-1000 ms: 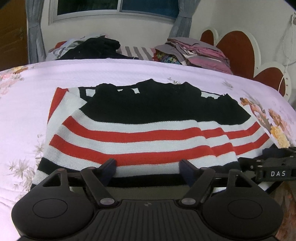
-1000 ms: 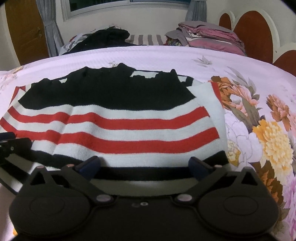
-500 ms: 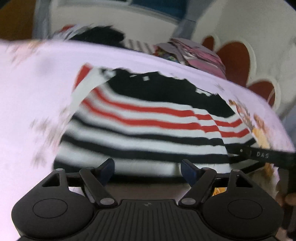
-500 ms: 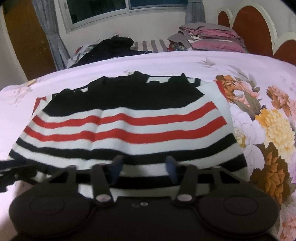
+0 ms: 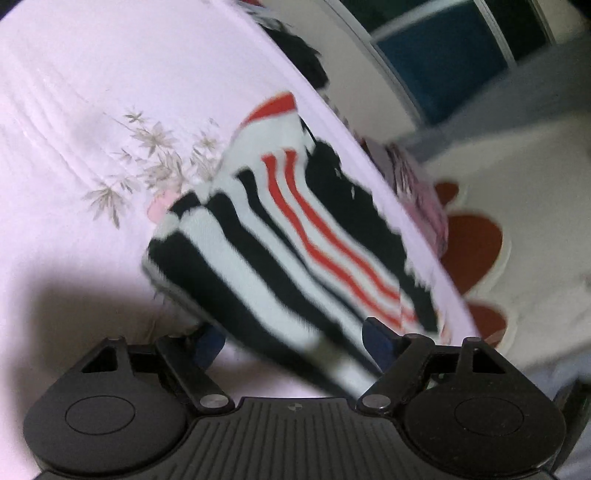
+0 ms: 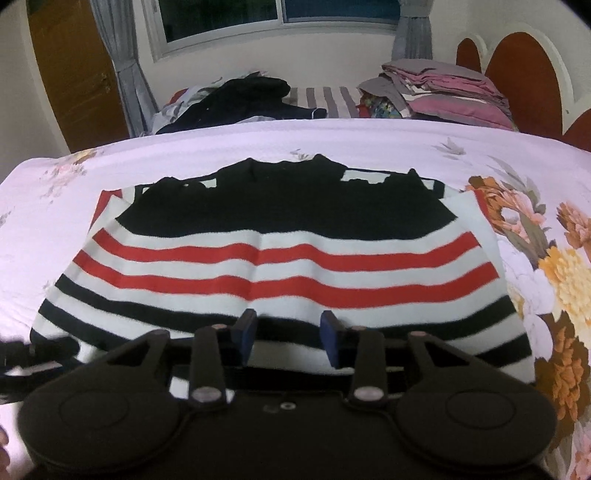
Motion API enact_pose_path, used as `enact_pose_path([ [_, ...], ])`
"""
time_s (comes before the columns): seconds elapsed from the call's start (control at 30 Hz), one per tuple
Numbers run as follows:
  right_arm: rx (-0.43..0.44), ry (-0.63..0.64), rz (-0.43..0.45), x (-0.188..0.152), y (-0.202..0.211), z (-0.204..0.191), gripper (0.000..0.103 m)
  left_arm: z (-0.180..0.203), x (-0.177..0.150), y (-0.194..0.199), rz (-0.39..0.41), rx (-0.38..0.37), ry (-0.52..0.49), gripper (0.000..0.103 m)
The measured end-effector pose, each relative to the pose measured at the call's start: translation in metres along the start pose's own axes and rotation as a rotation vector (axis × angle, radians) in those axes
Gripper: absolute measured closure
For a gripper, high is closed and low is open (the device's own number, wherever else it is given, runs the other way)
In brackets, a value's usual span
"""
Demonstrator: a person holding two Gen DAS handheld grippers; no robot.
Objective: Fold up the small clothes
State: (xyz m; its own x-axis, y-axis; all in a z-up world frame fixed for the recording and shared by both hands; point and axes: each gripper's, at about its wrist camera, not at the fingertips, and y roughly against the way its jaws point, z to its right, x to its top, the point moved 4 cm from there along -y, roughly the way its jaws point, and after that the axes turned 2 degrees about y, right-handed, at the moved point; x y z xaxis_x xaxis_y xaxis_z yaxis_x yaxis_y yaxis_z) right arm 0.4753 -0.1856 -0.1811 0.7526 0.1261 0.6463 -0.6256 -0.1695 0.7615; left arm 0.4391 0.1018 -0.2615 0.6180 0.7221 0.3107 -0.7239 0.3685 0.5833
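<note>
Notably, writing: none legible in either current view; no brand or label can be read.
Striped sweater (image 6: 280, 266): black, white and red knit, lying flat on the pink floral bedspread (image 6: 509, 155), hem toward the cameras, black upper part toward the window.
Right gripper (image 6: 290, 332): jaws narrowed and opening slightly, blue pads (image 6: 246, 328) set over the sweater's lower black-and-white stripes; the hem band lies between them, but whether the pads press on it cannot be told.
Left gripper (image 5: 295, 338): jaws wide apart, rolled steeply against the bed; a blurred corner of the sweater (image 5: 280, 258) passes between the fingers (image 5: 380, 334) without visible pinching.
Right view only: full sweater outline, dark clothes heap (image 6: 243, 99), folded pink and grey stack (image 6: 443, 92), wooden door (image 6: 70, 74), grey curtains (image 6: 125, 66).
Left view only: sweater's left edge (image 5: 173, 236), pale leaf print (image 5: 147, 162), the gripper's shadow (image 5: 74, 306) on the bedspread (image 5: 110, 74).
Both views: red-and-white scalloped headboard (image 6: 524, 70), window (image 6: 280, 14).
</note>
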Motion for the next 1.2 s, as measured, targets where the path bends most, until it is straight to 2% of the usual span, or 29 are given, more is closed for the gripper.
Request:
enact_pose_path([
  [0.17,0.012,0.012,-0.001,0.012,-0.016,0.004,0.063,0.004,0.010,-0.021,0.087,-0.026,0.032,0.021],
  [0.27,0.004,0.037,-0.034,0.009,-0.033,0.006,0.061,0.008,0.012,-0.031,0.132,-0.017,0.041,0.023],
  [0.3,0.010,0.043,-0.040,0.006,-0.038,0.007,0.061,0.010,0.013,-0.033,0.149,-0.010,0.041,0.026],
  [0.33,0.007,0.067,-0.032,0.004,-0.040,0.006,0.060,0.010,0.013,-0.034,0.160,0.003,0.042,0.038],
  [0.37,0.003,0.098,-0.032,0.003,-0.040,0.003,0.060,0.009,0.015,-0.036,0.168,0.014,0.044,0.054],
  [0.43,0.012,0.098,-0.039,0.007,-0.036,0.003,0.060,0.005,0.019,-0.039,0.177,0.036,0.072,0.068],
  [0.5,0.023,0.092,-0.027,0.005,-0.035,0.006,0.061,0.002,0.017,-0.040,0.189,0.040,0.088,0.072],
  [0.6,0.026,0.124,-0.022,0.000,-0.039,0.006,0.060,0.010,0.014,-0.037,0.220,0.053,0.051,0.079],
  [0.73,0.074,0.071,-0.030,0.006,-0.033,0.015,0.059,0.036,0.017,-0.030,0.260,0.064,-0.044,0.083],
  [0.83,0.097,0.046,-0.002,0.007,-0.023,0.023,0.050,0.065,0.019,-0.025,0.278,0.070,-0.176,0.083],
  [0.93,0.097,0.022,0.023,0.009,-0.012,0.037,0.048,0.103,0.017,-0.027,0.288,0.046,-0.305,0.083],
  [1.1,0.073,-0.013,0.050,0.011,0.005,0.072,0.048,0.170,0.001,-0.045,0.251,-0.015,-0.515,0.083],
  [1.2,0.048,-0.049,0.054,0.007,0.014,0.100,0.048,0.203,-0.016,-0.063,0.207,-0.058,-0.602,0.083],
])
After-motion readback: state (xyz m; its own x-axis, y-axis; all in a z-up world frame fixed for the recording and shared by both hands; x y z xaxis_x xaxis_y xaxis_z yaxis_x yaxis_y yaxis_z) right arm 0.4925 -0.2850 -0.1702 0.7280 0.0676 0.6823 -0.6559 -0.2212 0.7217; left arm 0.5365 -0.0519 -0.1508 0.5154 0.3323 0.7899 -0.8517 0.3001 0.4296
